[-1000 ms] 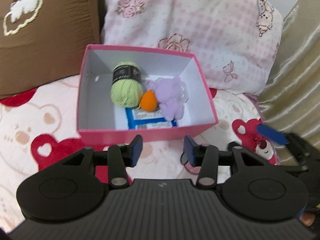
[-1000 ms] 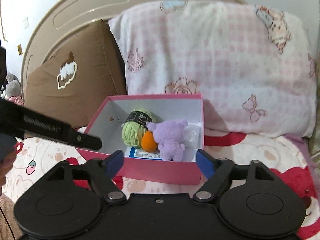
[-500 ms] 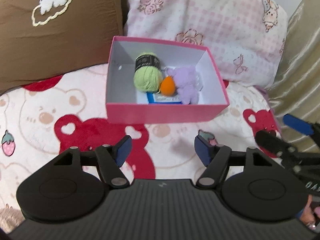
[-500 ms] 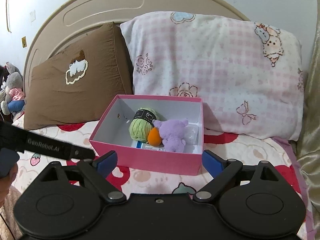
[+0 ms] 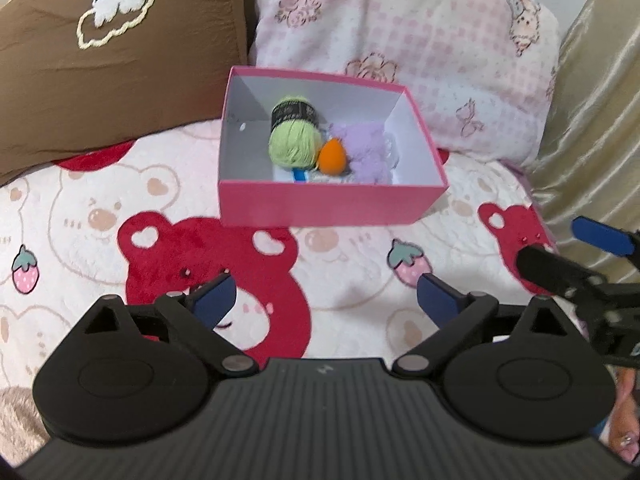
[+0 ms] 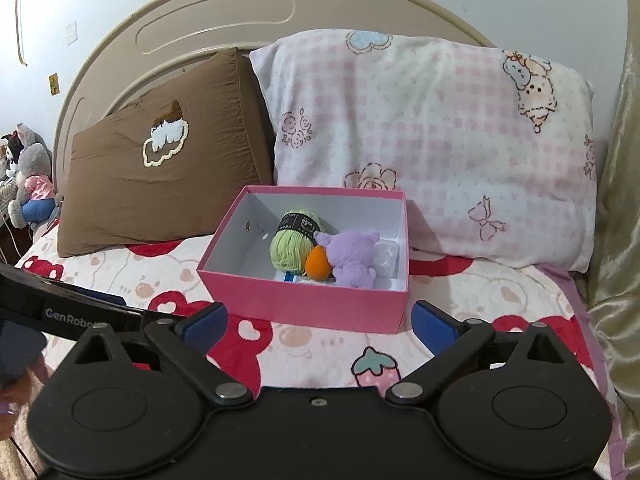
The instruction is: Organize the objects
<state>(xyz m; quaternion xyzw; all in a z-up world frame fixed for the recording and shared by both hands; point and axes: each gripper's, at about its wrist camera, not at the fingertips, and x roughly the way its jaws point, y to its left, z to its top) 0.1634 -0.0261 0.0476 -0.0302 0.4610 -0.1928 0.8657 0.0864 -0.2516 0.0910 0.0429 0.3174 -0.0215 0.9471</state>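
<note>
A pink box [image 5: 328, 204] [image 6: 304, 302] stands on the bed in front of the pillows. Inside lie a green yarn ball [image 5: 294, 138] [image 6: 290, 248], an orange egg-shaped sponge [image 5: 333, 157] [image 6: 318, 263], a purple plush toy [image 5: 366, 148] [image 6: 352, 252] and a blue-edged packet [image 5: 298, 176] under them. My left gripper [image 5: 326, 300] is open and empty, well short of the box. My right gripper [image 6: 318, 324] is open and empty, just before the box's front wall. The right gripper also shows at the right edge of the left wrist view [image 5: 576, 256].
A brown pillow [image 6: 160, 168] and a pink checked pillow [image 6: 432, 152] lean on the beige headboard [image 6: 216, 28]. The bed has a bear-print blanket [image 5: 120, 216]. A gold curtain [image 5: 592, 100] hangs at right. Stuffed toys [image 6: 24, 176] sit far left.
Both grippers have drawn back from the box, which now looks smaller and farther. The left gripper's jaws have opened wider. The box's contents have not moved.
</note>
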